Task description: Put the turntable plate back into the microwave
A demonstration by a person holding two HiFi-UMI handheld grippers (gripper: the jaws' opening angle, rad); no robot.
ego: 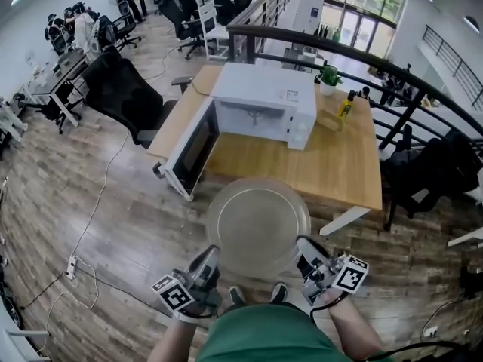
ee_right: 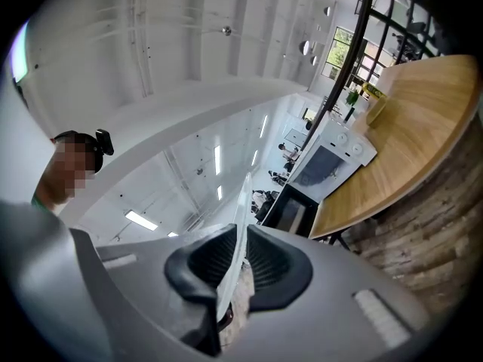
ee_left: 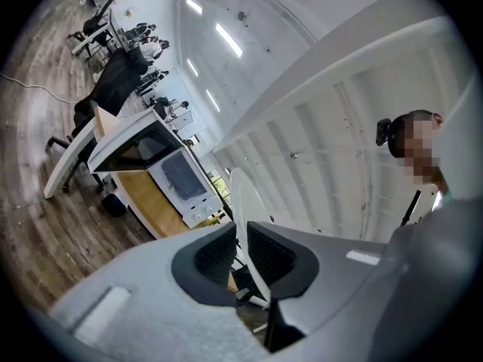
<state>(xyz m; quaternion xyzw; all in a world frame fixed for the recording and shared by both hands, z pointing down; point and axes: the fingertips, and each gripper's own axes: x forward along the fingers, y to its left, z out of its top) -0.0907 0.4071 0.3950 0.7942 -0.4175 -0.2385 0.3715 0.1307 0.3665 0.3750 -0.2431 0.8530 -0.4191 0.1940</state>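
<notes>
1. The turntable plate (ego: 256, 225) sits at lower centre of the head view. It is held roughly level in the air in front of me, over the floor and short of the table edge.
2. My left gripper (ego: 207, 258) pinches the plate's near-left rim. In the left gripper view the rim stands edge-on between the dark ribbed pads (ee_left: 219, 253), which are clamped on it.
3. My right gripper (ego: 308, 249) pinches the near-right rim. In the right gripper view its pads (ee_right: 266, 256) are clamped on the glass edge in the same way.
4. The microwave (ego: 264, 100) is white and stands at upper centre on the table (ego: 332, 164). Its door (ego: 190, 153) is swung open toward frame left.
5. The table has a light wood top and a pale leg. A potted plant (ego: 328, 74) and a yellow bottle (ego: 346, 105) stand at upper right, beyond the microwave.
6. The floor (ego: 98, 225) is grey-brown planks. A black office chair (ego: 124, 93) stands left of the table, and a dark railing (ego: 362, 51) curves behind it. A cable with a power strip (ego: 73, 266) lies at lower left. People sit at desks (ego: 64, 66) in the upper left.
7. The plate is round, clear glass with a slightly raised rim. The floor planks show through it.
</notes>
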